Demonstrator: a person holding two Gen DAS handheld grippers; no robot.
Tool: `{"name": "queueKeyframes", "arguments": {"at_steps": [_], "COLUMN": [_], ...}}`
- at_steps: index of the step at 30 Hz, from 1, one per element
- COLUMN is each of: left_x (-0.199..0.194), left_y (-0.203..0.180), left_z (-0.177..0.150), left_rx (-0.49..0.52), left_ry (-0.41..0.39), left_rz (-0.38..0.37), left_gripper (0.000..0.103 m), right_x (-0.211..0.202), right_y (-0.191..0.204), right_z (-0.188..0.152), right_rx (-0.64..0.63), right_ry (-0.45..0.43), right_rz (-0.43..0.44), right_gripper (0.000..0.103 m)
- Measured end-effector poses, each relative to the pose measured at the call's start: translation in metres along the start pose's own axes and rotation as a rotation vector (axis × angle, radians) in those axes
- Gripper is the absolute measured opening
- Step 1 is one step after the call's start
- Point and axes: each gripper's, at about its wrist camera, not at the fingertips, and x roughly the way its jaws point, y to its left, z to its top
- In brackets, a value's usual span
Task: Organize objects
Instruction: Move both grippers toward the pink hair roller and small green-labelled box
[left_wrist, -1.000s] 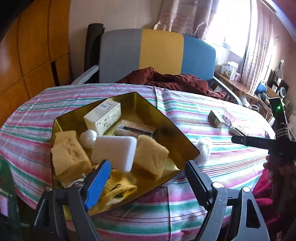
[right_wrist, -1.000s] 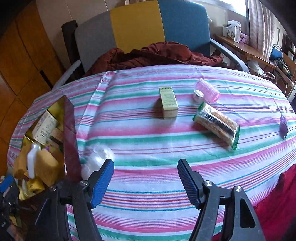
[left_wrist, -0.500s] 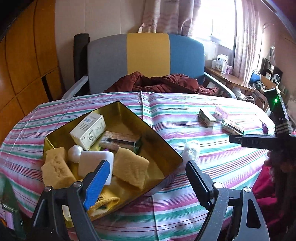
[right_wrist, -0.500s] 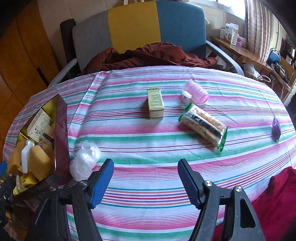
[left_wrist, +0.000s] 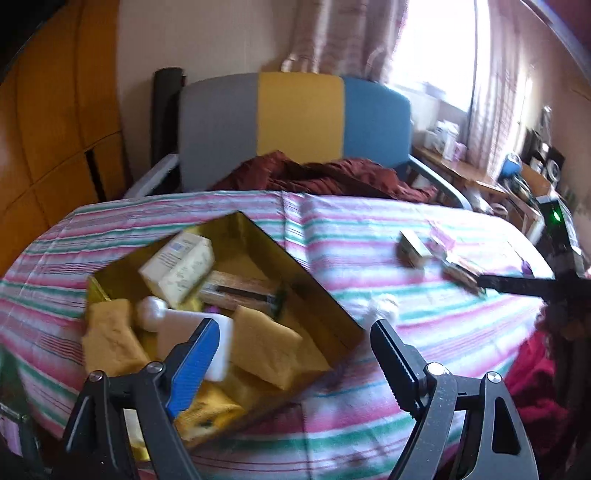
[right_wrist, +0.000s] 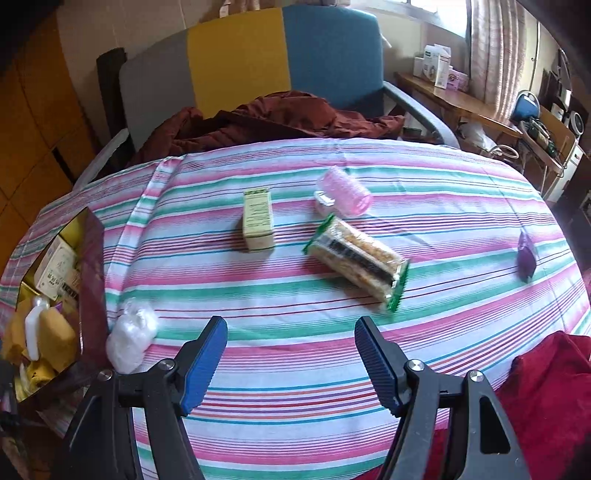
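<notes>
Tin: gold-lined tin (left_wrist: 325, 291) sits at 9 o'clock on the striped bench (right_wrist: 332, 369), already holding a cream carton (left_wrist: 177, 269), yellow sponges (left_wrist: 266, 350), a white bottle (left_wrist: 192, 328) and a wrapped bar (left_wrist: 240, 291).
Loose items: green-topped carton (right_wrist: 258, 221) lies near bench centre; just to its 3 o'clock side, a pink ribbed container (right_wrist: 343, 195) on its side, with a green-edged snack pack (right_wrist: 356, 258) at that container's 6 o'clock.
Far edge: small purple packet (right_wrist: 526, 254) lies alone at 3 o'clock, well apart from the rest.
Beside tin: crumpled clear wrapper (right_wrist: 131, 336) rests just beside the tin's outer wall.
Left claw: left claw (left_wrist: 291, 354) hangs over the tin's near corner, jaws spread wide, nothing between them.
Right claw: right claw (right_wrist: 291, 354) hovers above bare cloth at 6 o'clock, jaws parted and empty.
Background: tricolour chair (right_wrist: 240, 62) with a maroon garment (right_wrist: 273, 118) stands at 12 o'clock.
</notes>
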Motion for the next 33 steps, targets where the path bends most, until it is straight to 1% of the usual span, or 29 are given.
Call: {"name": "queueKeyframes", "arguments": {"at_steps": [2,5,8,10,12,16,19,26,30,33], "left_x": [-0.005,-0.015,-0.023,-0.026,-0.023,-0.009,0.005,0.028,0.038,0.042], "left_y": [0.017,0.053,0.083,0.095,0.098,0.081,0.057,0.005,-0.021,-0.038], "left_z": [0.008,0.021,0.03,0.032,0.03,0.024,0.02,0.015,0.014,0.015], "left_rx": [-0.018,-0.104,-0.173,-0.2,-0.208,-0.172,-0.124,-0.024,0.024,0.057], "left_ry": [-0.028,-0.061,-0.09,-0.095,-0.083,-0.046,-0.007,0.068,0.091,0.098], "left_rz": [0.052,0.106,0.162,0.182,0.187,0.148,0.085,-0.031,-0.078,-0.097], "left_gripper": [0.085,0.085,0.088,0.089,0.089,0.089,0.089,0.089,0.089,0.089], "right_x": [0.0,0.0,0.002,0.004,0.006,0.011,0.013,0.022,0.029,0.035], "right_y": [-0.006,-0.014,-0.022,-0.026,-0.031,-0.041,-0.049,-0.067,-0.067,-0.063], "right_z": [0.003,0.008,0.012,0.015,0.018,0.022,0.025,0.032,0.038,0.044], "right_rx": [0.002,0.008,0.013,0.017,0.021,0.033,0.046,0.091,0.081,0.05], "right_ry": [-0.005,-0.011,-0.012,-0.01,-0.009,-0.001,0.004,0.025,0.03,0.026], "right_rz": [-0.011,-0.024,-0.038,-0.045,-0.051,-0.067,-0.081,-0.103,-0.107,-0.096], "right_gripper": [0.072,0.072,0.072,0.073,0.073,0.073,0.072,0.073,0.073,0.073]}}
